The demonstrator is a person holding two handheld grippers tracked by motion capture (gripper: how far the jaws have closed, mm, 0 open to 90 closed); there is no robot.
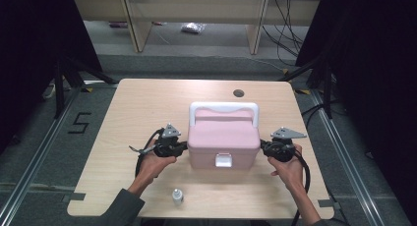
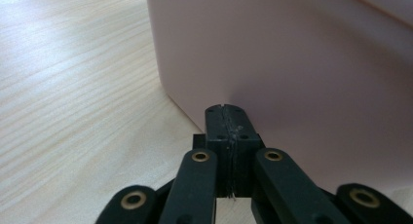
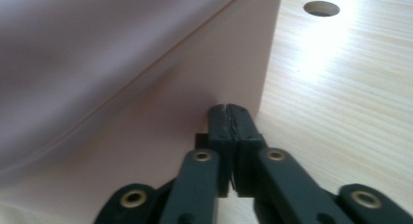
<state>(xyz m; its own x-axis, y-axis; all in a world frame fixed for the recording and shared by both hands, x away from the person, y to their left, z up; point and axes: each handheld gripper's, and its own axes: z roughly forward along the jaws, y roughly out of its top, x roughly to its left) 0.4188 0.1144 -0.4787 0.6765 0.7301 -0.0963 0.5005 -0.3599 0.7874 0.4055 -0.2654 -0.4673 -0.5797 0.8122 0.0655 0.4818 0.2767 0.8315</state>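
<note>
A pink box [image 1: 223,142] with a white handle [image 1: 223,108] and a white front latch [image 1: 223,160] stands in the middle of the wooden table [image 1: 142,103]. My left gripper [image 1: 185,146] is against the box's left side, jaws together with nothing between them. In the left gripper view its tips [image 2: 226,109] rest on the pink wall [image 2: 292,63] near the box's corner. My right gripper [image 1: 262,145] meets the box's right side the same way. Its shut tips [image 3: 229,109] touch the pink wall [image 3: 160,117] below the lid seam.
A small white bottle [image 1: 177,196] stands near the table's front edge, between the person's forearms. A round cable hole [image 1: 238,93] lies in the tabletop behind the box. Shelving legs and cables stand on the floor beyond the table.
</note>
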